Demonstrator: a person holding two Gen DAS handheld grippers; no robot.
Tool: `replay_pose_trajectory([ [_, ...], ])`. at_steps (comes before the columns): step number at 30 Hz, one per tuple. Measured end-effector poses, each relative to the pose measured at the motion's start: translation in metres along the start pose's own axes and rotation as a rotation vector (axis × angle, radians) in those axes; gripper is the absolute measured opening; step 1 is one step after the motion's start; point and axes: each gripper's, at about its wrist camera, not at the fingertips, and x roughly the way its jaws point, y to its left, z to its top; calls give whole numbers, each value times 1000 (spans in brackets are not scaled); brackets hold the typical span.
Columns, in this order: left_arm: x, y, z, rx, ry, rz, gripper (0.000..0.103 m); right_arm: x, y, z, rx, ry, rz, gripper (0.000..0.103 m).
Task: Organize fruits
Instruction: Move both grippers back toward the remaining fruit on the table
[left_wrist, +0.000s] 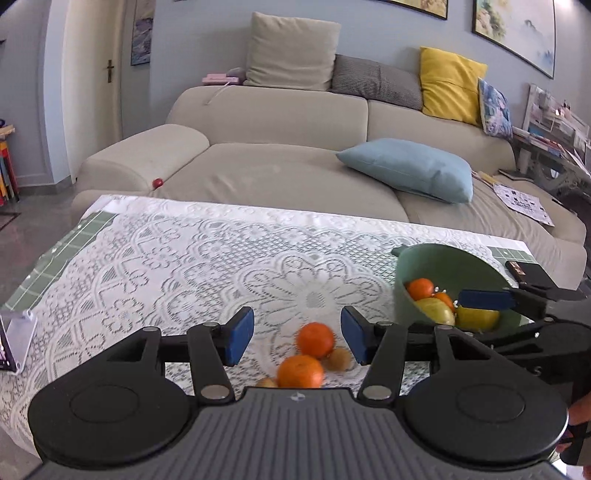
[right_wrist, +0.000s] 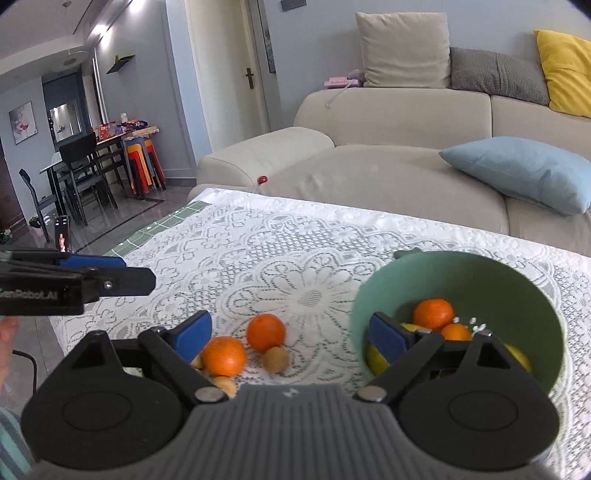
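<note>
Two tangerines (left_wrist: 309, 354) and small brown fruits (left_wrist: 339, 359) are left loose near the table's (left_wrist: 184, 258) near edge, framed by the left gripper (left_wrist: 297, 336), spread and empty. The right gripper (right_wrist: 290, 338), spread and empty, is poised beside the green bowl (right_wrist: 480, 269) near the right edge, where gathered fruit lies.

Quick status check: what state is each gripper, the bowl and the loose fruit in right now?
Left gripper: open, empty, above loose fruit.
Right gripper: open, empty.
Green plastic bowl: upright, holding oranges and yellow fruit.
Two loose oranges: on white lace tablecloth, outside bowl.
Small brown fruit: touching one orange.
</note>
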Motion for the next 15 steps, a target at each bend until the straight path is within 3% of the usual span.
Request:
replay_pose_trajectory([
  [3, 5, 13, -6, -26, 2, -10, 64, 6, 12, -5, -21, 1, 3, 86],
  [9, 27, 29, -21, -55, 56, -85, 64, 28, 25, -11, -43, 45, 21, 66],
  [12, 39, 31, -30, -39, 91, -125, 64, 39, 28, -15, -73, 70, 13, 53],
  [14, 47, 28, -35, -9, 127, -122, 64, 46, 31, -18, -114, 90, 9, 36],
  [15, 51, 25, -38, 13, 138, -112, 64, 51, 32, -20, -132, 102, 10, 33],
])
